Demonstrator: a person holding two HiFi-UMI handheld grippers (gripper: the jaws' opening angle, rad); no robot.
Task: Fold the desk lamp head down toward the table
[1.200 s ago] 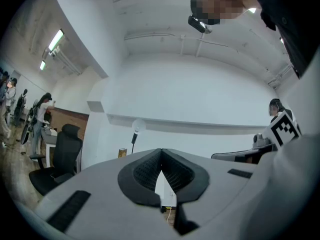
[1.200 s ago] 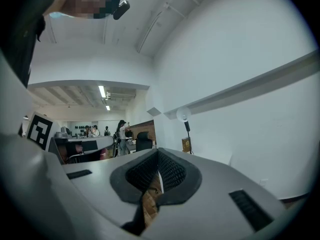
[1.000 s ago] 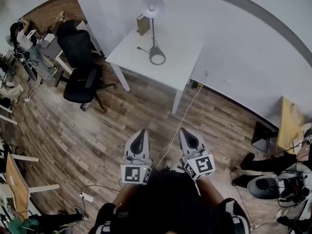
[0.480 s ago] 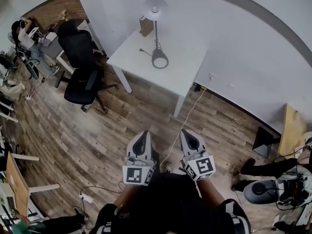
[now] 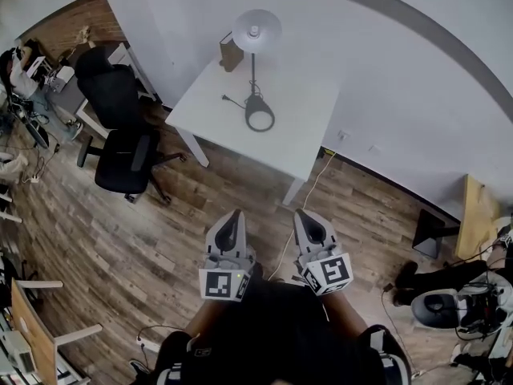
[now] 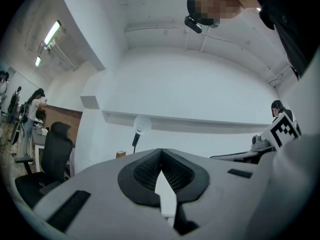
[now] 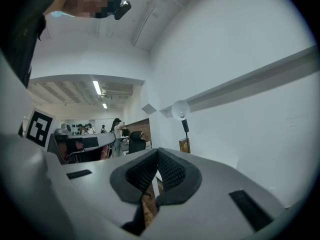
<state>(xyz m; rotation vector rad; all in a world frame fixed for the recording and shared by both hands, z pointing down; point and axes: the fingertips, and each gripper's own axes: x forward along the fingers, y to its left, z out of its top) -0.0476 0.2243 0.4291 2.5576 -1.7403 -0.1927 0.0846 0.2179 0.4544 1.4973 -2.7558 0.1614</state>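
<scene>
— Head view: white round-shaded desk lamp upright on white rectangular table, well apart from us; left gripper and right gripper held level, since we judge the approach unfinished.
— Left gripper view: jaws pressed together, empty.
— Right gripper view: likewise closed, empty. Wood-plank floor, white wall, black office chair.

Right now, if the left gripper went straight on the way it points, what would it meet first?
The way looks free over the wood floor; the left gripper would probably first meet the near edge of the white table, short of the desk lamp. Depth is unclear.
</scene>
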